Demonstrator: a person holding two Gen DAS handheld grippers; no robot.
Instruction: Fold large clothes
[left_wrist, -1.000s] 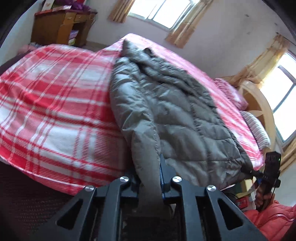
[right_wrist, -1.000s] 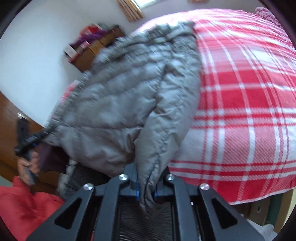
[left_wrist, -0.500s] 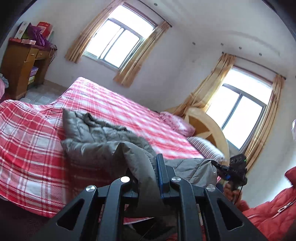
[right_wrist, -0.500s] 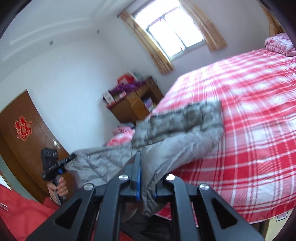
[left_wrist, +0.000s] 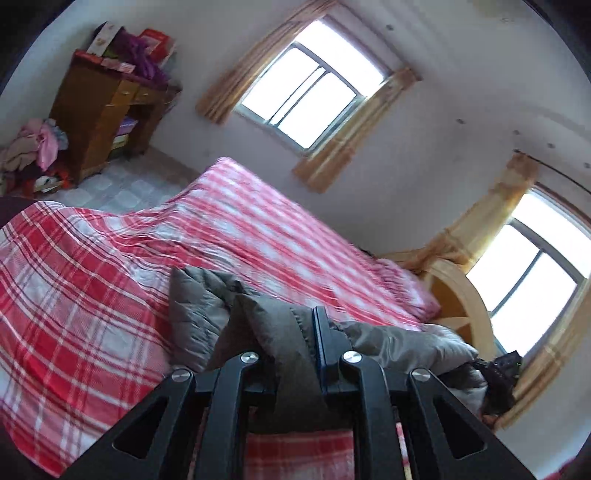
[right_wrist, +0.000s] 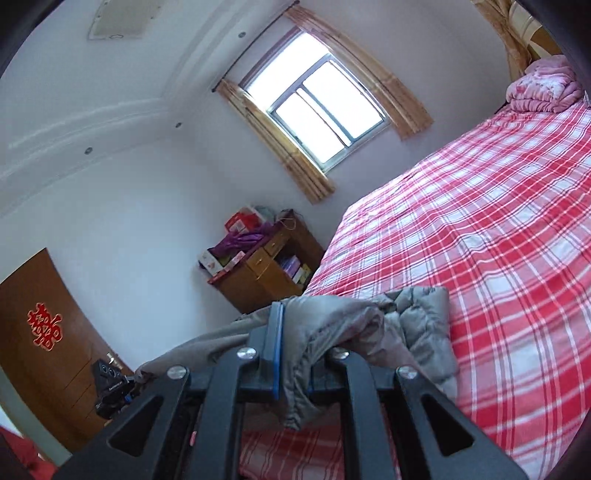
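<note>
A grey quilted puffer jacket (left_wrist: 207, 310) is lifted over the near edge of the red plaid bed (left_wrist: 92, 295). My left gripper (left_wrist: 295, 343) is shut on one part of its hem. My right gripper (right_wrist: 295, 343) is shut on another part of the jacket (right_wrist: 421, 317). The fabric stretches between the two grippers and its far part droops onto the bed. The right gripper shows at the far right of the left wrist view (left_wrist: 498, 373), and the left gripper at the lower left of the right wrist view (right_wrist: 110, 384).
A wooden cabinet (left_wrist: 99, 110) with bags on top stands by the far wall, with a clothes pile (left_wrist: 33, 147) beside it. A pink folded quilt (right_wrist: 543, 88) lies at the bed's head by the headboard (left_wrist: 461, 295). A brown door (right_wrist: 48, 347) is at left.
Both grippers have raised the jacket's hem and tilted upward. The jacket, spread flat along the bed before, now bunches close to the grippers with most of the bed bare.
</note>
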